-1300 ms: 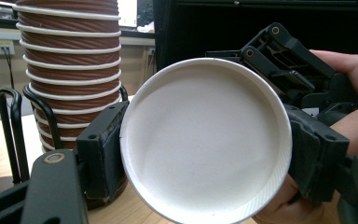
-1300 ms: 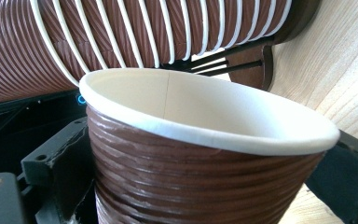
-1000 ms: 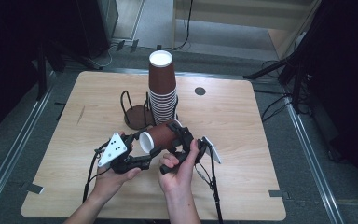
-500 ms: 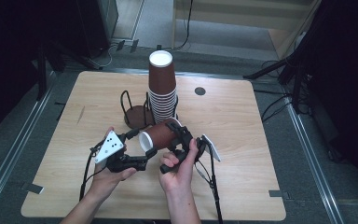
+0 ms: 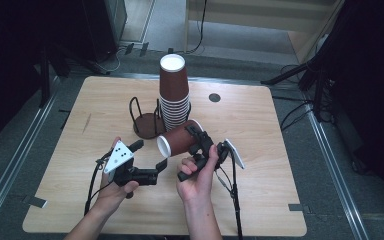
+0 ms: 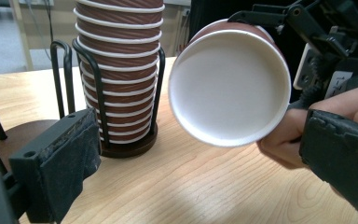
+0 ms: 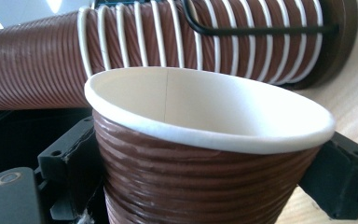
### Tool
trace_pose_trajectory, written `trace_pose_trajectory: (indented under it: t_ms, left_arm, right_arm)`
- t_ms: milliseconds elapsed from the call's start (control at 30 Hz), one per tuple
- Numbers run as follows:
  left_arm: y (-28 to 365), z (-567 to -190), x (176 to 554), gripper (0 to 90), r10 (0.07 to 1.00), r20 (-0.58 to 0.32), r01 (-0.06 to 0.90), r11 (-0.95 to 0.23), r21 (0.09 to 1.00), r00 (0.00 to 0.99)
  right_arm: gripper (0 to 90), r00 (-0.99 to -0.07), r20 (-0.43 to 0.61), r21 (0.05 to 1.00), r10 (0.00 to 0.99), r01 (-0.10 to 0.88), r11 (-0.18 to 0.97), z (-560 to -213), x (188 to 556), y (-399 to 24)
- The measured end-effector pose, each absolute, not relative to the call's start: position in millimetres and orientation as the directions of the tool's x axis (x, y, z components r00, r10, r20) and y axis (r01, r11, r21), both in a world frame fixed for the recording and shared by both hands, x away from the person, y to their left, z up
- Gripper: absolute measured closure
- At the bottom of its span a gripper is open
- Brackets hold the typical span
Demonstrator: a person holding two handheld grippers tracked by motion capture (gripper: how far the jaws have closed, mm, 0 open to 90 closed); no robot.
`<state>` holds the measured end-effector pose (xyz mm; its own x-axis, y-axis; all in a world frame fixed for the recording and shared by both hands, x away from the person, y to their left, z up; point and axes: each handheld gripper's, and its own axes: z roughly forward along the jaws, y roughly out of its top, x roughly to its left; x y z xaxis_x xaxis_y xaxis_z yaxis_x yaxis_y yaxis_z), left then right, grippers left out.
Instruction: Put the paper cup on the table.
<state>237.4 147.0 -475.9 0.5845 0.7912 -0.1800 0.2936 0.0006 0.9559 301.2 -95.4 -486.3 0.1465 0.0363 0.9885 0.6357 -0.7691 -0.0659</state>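
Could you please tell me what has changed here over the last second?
The left gripper has just opened its jaws, let go of the cup's rim and drawn back toward the person. The paper cup stays clamped on its side in the right gripper; the cup stack and empty holder are unmoved.

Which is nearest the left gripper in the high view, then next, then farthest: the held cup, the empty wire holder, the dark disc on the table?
1. Held cup, just right of the left gripper.
2. Empty wire holder, behind it.
3. Dark disc, far right.
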Motion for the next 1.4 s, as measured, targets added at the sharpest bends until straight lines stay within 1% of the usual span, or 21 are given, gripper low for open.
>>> trace_pose_trajectory:
  t_ms: [133, 200, 267, 367, 633, 833, 1100, 1200, 1267, 1333, 1367, 1400]
  left_arm:
    - [151, -478, 238, 0.0, 0.798, -0.187, 0.305, 0.004, 0.952, 0.573]
    - [152, -478, 238, 0.0, 0.799, -0.189, 0.307, 0.005, 0.952, 0.571]
    - [156, -479, 238, 0.0, 0.803, -0.193, 0.311, 0.01, 0.95, 0.563]
    - [159, -479, 238, 0.0, 0.806, -0.196, 0.314, 0.014, 0.949, 0.558]
    - [162, -482, 236, 0.0, 0.816, -0.178, 0.315, -0.006, 0.949, 0.55]
    - [173, -489, 238, 0.0, 0.836, -0.167, 0.327, -0.016, 0.945, 0.522]
    - [188, -497, 238, 0.0, 0.86, -0.156, 0.34, -0.022, 0.94, 0.486]
    - [191, -499, 238, 0.0, 0.864, -0.157, 0.344, -0.019, 0.939, 0.478]
    - [194, -500, 238, 0.0, 0.868, -0.157, 0.349, -0.02, 0.937, 0.472]
    - [197, -502, 238, 0.0, 0.872, -0.158, 0.352, -0.017, 0.936, 0.463]
    - [199, -502, 238, 0.0, 0.875, -0.16, 0.353, -0.014, 0.935, 0.457]
    - [200, -503, 238, 0.0, 0.877, -0.158, 0.356, -0.016, 0.935, 0.455]
  right_arm:
    - [10.8, 0.122, 0.989, -0.014, 0.078, 0.615, -0.788, -482, 302, -100]
    - [10.8, 0.118, 0.99, -0.009, 0.079, 0.609, -0.793, -480, 302, -101]
    - [10.8, 0.09, 0.992, 0.019, 0.091, 0.598, -0.801, -479, 303, -104]
    - [10.8, 0.079, 0.991, 0.042, 0.111, 0.596, -0.802, -477, 303, -106]
    - [11.0, 0.049, 0.983, 0.117, 0.177, 0.577, -0.809, -473, 301, -111]
    - [11.0, 0.014, 0.972, 0.19, 0.236, 0.548, -0.814, -466, 301, -115]
    - [11.0, -0.005, 0.954, 0.259, 0.3, 0.519, -0.815, -463, 301, -122]
    - [11.0, -0.005, 0.949, 0.271, 0.314, 0.516, -0.812, -461, 302, -124]
    - [11.0, -0.015, 0.936, 0.311, 0.353, 0.507, -0.804, -458, 302, -125]
    - [11.0, -0.019, 0.931, 0.323, 0.364, 0.507, -0.799, -457, 302, -125]
    - [11.0, -0.025, 0.917, 0.356, 0.397, 0.5, -0.79, -455, 303, -125]
    - [11.0, -0.026, 0.913, 0.365, 0.407, 0.498, -0.786, -454, 304, -125]
